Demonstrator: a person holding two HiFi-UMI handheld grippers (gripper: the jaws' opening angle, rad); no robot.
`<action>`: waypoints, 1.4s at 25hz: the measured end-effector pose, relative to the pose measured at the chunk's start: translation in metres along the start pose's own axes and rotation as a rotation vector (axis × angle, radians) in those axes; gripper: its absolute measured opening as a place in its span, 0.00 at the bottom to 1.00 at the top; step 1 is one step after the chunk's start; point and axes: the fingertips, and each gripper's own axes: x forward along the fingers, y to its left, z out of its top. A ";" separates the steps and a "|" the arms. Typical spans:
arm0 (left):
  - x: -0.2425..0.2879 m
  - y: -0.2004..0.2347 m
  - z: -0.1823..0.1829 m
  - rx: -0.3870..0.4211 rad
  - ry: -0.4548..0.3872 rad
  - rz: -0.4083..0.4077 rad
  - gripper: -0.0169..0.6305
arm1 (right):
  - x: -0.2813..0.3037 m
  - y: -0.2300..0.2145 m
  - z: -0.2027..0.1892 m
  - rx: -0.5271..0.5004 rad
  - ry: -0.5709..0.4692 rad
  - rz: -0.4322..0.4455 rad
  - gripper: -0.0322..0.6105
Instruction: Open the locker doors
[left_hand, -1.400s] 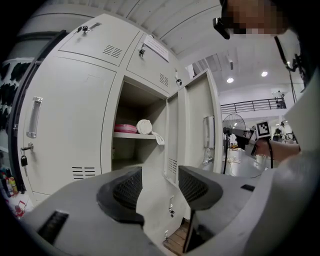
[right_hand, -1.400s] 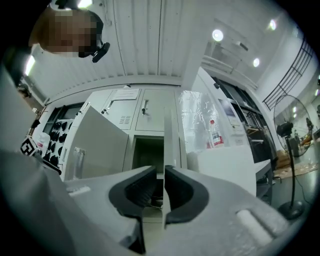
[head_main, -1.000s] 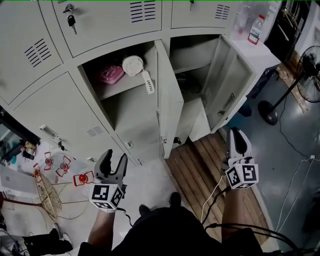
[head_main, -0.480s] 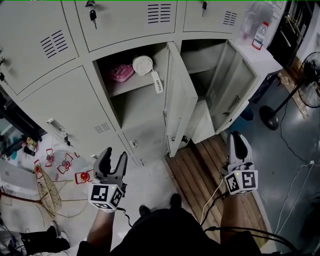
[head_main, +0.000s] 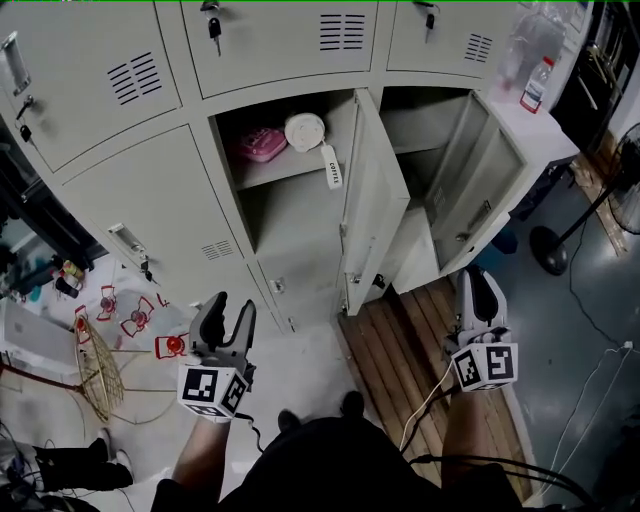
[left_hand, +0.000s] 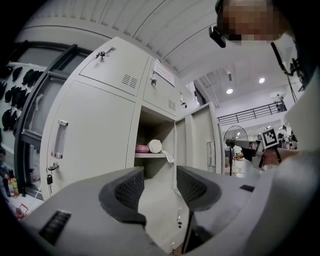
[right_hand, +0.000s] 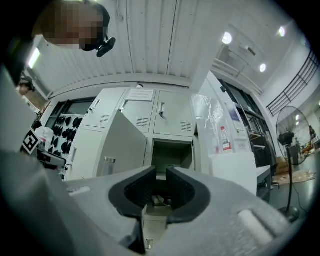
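Observation:
The grey lockers fill the head view. Two lower doors stand open: the middle door (head_main: 372, 200) and the right door (head_main: 482, 195). The lower left door (head_main: 150, 200) is shut, and its handle (head_main: 128, 243) shows. A pink box (head_main: 262, 144) and a white roll (head_main: 304, 131) lie on the middle shelf. My left gripper (head_main: 228, 308) (left_hand: 160, 187) points level at the middle compartment; its jaws have just been closing and nothing is between them. My right gripper (head_main: 478, 282) (right_hand: 161, 192) faces the right compartment (right_hand: 172, 155), its pads a narrow gap apart and holding nothing.
Keys (head_main: 214, 28) hang in the upper doors. A bottle (head_main: 535, 85) stands on a white cabinet at the right. A standing fan (head_main: 625, 190) is at the far right. Wooden planks (head_main: 400, 330) lie before the open lockers. A wire basket (head_main: 95, 375) and red clutter (head_main: 130, 315) are on the floor at the left.
The lockers have slid down and right in the head view, so more of the upper row shows. Both grippers keep about the same place in the frame. No door has moved.

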 end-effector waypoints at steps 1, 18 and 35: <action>-0.001 0.000 0.000 0.004 0.001 0.007 0.33 | 0.001 0.000 -0.001 0.002 0.000 0.005 0.13; -0.030 0.019 -0.003 0.017 0.002 0.213 0.33 | 0.045 0.014 -0.010 0.051 -0.027 0.171 0.13; -0.090 0.120 0.024 0.148 -0.031 0.671 0.33 | 0.106 0.039 -0.029 0.103 -0.032 0.367 0.13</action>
